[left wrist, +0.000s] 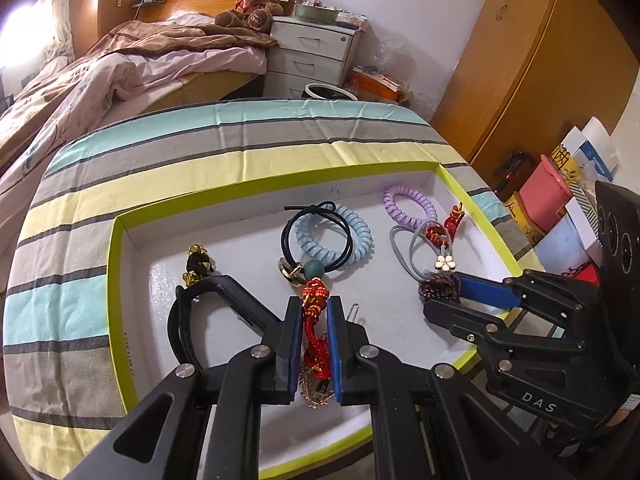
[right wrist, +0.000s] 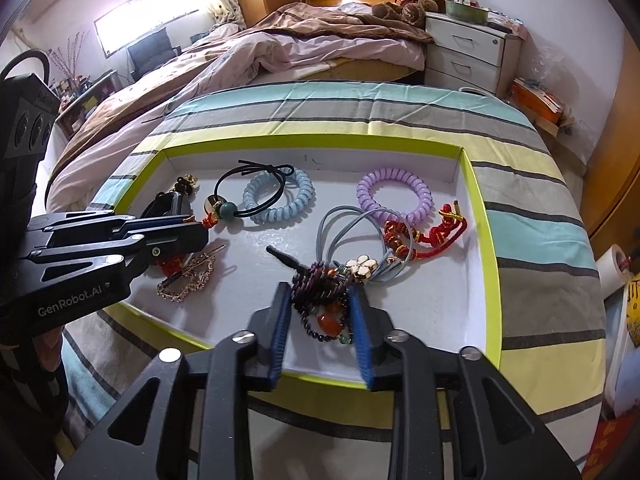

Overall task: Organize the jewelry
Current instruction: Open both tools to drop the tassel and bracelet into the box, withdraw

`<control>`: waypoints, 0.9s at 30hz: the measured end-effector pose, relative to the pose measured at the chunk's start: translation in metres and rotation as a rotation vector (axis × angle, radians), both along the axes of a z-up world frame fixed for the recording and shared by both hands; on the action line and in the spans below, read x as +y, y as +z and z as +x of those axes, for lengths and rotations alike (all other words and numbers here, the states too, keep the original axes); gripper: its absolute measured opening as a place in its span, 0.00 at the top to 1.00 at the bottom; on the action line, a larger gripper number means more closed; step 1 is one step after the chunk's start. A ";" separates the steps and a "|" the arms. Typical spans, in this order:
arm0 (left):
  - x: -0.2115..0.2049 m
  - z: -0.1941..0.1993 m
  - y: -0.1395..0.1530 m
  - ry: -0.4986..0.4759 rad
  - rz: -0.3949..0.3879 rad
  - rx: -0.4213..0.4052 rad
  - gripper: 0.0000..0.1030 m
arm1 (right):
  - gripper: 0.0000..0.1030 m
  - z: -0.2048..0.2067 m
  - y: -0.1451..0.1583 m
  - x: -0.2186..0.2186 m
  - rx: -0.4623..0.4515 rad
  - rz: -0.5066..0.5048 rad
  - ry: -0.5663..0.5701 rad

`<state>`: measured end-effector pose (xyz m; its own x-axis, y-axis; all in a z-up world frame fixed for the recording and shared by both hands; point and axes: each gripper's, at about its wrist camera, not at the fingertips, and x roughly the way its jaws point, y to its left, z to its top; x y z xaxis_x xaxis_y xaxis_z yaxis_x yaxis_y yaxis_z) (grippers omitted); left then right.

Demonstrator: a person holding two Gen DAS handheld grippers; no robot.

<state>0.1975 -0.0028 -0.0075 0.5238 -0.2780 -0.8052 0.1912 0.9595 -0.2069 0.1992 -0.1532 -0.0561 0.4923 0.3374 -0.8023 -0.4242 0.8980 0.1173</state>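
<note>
A shallow white tray with a lime-green rim (left wrist: 116,276) (right wrist: 478,208) lies on a striped cloth. My left gripper (left wrist: 314,304) is shut on a red braided cord bracelet (left wrist: 316,340) near the tray's front; it shows from the side in the right wrist view (right wrist: 200,232). My right gripper (right wrist: 320,300) stands around a dark purple bead bracelet (right wrist: 320,292), jaws close against it; it shows at the right of the left wrist view (left wrist: 444,296). A blue coil tie (left wrist: 334,236) (right wrist: 280,196), a purple coil tie (left wrist: 408,204) (right wrist: 394,194) and grey elastic loops (right wrist: 344,228) lie farther back.
A gold chain (right wrist: 188,276) and a hairpin (left wrist: 354,312) lie by the left gripper. A second red cord (right wrist: 436,232) lies at the tray's right. A bed (right wrist: 280,48), white drawers (left wrist: 312,56) and a wooden wardrobe (left wrist: 540,60) stand behind. Boxes (left wrist: 552,200) sit to the right.
</note>
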 end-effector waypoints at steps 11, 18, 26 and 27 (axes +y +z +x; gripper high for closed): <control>-0.007 -0.007 0.009 -0.008 0.013 -0.020 0.72 | 0.65 -0.002 0.004 -0.008 -0.010 0.033 -0.022; -0.011 -0.022 0.021 -0.001 0.011 -0.046 0.67 | 0.64 -0.009 0.012 -0.017 -0.033 0.078 -0.038; -0.011 -0.049 0.033 0.041 0.026 -0.076 0.62 | 0.64 -0.029 0.025 -0.024 -0.082 0.098 -0.070; -0.010 -0.053 0.035 0.050 0.026 -0.079 0.54 | 0.64 -0.032 0.027 -0.026 -0.088 0.107 -0.074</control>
